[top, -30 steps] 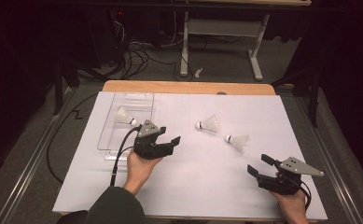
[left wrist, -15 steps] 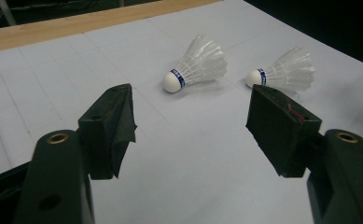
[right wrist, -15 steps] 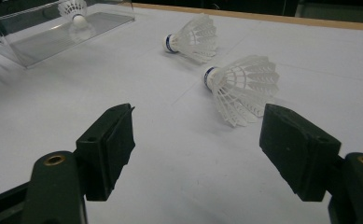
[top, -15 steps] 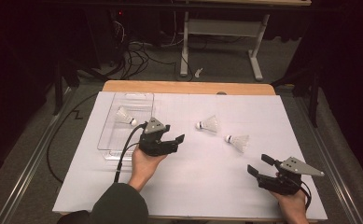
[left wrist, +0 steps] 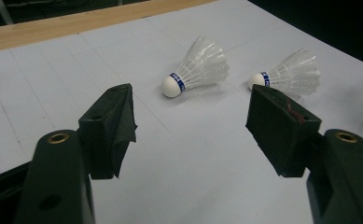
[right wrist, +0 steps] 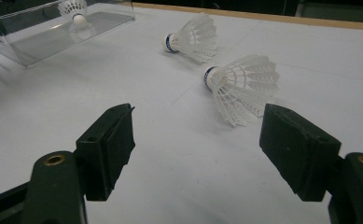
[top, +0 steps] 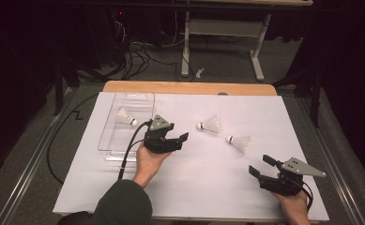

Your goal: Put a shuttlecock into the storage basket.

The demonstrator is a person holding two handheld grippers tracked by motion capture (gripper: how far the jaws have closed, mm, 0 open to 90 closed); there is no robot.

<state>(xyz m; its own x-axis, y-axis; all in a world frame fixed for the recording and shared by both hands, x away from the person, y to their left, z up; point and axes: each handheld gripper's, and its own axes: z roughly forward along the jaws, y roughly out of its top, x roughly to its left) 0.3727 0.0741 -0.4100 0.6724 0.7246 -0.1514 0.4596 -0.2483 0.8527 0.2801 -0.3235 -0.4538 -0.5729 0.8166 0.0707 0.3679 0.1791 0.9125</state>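
Left gripper (top: 174,140) jaws wide open, empty, aimed at the near shuttlecock (top: 209,125) at its 2 o'clock, which lies on its side, cork toward the gripper. Likely lining up a grab. One shuttlecock (top: 125,116) already sits in the clear tray (top: 106,140) at worktop 10 o'clock. Right gripper (top: 261,167) jaws also wide open, empty, parked low at 5 o'clock, facing the third shuttlecock (top: 239,142).

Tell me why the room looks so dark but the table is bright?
High view: light falls on the white table, the floor behind stays dim. Left gripper view: the near shuttlecock is sharp with a soft shadow, the black jaws look big. Right gripper view: the clear tray mirrors the shuttlecock inside.
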